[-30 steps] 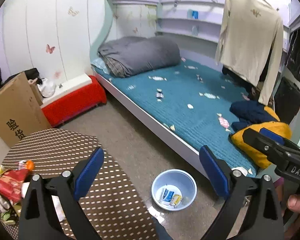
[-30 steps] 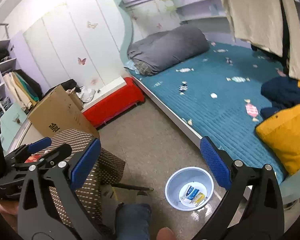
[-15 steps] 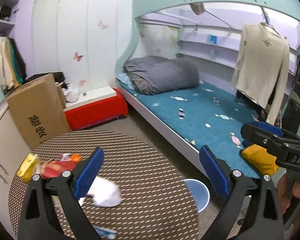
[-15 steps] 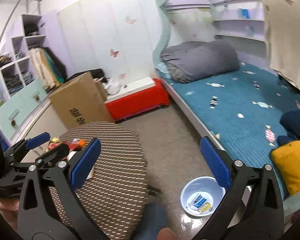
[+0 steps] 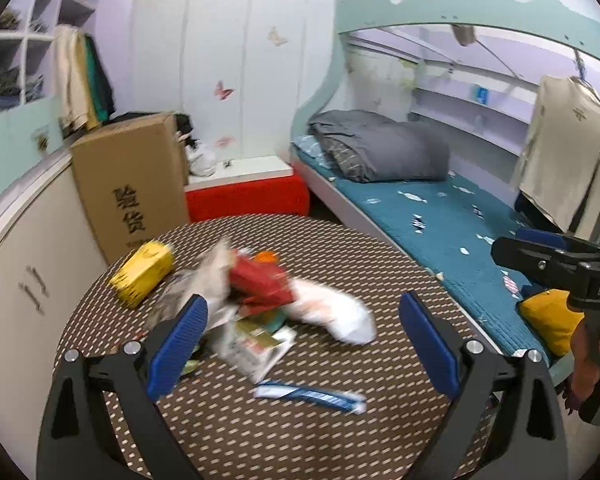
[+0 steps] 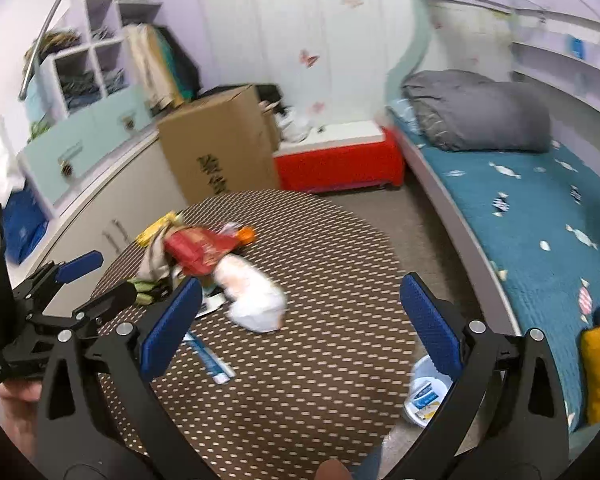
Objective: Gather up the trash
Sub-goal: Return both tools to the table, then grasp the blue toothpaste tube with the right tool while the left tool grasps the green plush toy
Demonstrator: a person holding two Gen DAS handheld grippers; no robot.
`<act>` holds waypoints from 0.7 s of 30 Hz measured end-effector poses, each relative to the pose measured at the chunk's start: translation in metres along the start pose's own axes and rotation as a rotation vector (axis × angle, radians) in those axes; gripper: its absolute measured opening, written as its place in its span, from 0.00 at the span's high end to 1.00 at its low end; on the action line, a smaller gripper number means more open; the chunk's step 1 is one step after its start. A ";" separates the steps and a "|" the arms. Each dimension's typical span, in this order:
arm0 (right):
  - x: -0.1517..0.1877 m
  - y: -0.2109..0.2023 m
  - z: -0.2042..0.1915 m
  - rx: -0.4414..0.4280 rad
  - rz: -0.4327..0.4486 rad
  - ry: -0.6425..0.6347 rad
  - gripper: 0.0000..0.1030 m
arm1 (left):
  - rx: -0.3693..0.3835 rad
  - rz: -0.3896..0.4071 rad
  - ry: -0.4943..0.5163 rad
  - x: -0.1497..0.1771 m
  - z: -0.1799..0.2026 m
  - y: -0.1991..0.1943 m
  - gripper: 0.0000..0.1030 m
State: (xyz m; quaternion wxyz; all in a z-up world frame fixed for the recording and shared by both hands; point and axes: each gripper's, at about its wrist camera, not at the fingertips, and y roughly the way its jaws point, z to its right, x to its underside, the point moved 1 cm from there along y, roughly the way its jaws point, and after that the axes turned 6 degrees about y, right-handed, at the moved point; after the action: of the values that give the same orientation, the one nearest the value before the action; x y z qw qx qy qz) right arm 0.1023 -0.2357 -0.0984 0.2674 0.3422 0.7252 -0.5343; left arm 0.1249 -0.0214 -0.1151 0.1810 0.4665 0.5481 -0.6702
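The near and right parts of the round bench [image 5: 340, 432] are bare, so open room is offered there. The left and middle are blocked by a litter pile [image 5: 256, 292], a white wad [image 5: 336, 314] and a blue-white wrapper [image 5: 308, 392]. A cardboard box [image 5: 136, 184] stands behind; the bed [image 5: 440, 216] bounds the right.

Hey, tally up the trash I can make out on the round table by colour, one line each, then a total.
Yellow: 1, the yellow box
Red: 1, the red packet
White: 1, the crumpled white wad
Blue and white: 1, the flat wrapper
Orange: 1, a small orange piece
Total: 5 clear items; the blurred papers under the pile can't be counted.
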 end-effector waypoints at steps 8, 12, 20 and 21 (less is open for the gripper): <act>0.032 0.048 -0.045 -0.097 -0.142 -0.120 0.06 | -0.066 -0.044 0.044 0.039 -0.048 -0.001 0.08; 0.059 0.083 -0.065 -0.121 -0.232 -0.216 0.06 | -0.097 -0.089 0.079 0.053 -0.066 0.009 0.08; 0.092 0.130 -0.098 -0.159 -0.350 -0.355 0.18 | -0.125 -0.146 0.138 0.067 -0.094 0.035 0.08; 0.095 0.134 -0.102 -0.159 -0.359 -0.366 0.21 | -0.127 -0.154 0.155 0.067 -0.094 0.040 0.08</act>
State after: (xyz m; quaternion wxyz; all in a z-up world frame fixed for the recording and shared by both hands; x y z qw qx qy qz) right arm 0.1457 -0.0923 -0.2201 0.3212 0.0838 0.7535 -0.5675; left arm 0.1618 0.0687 -0.1895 0.1151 0.4611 0.6360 -0.6079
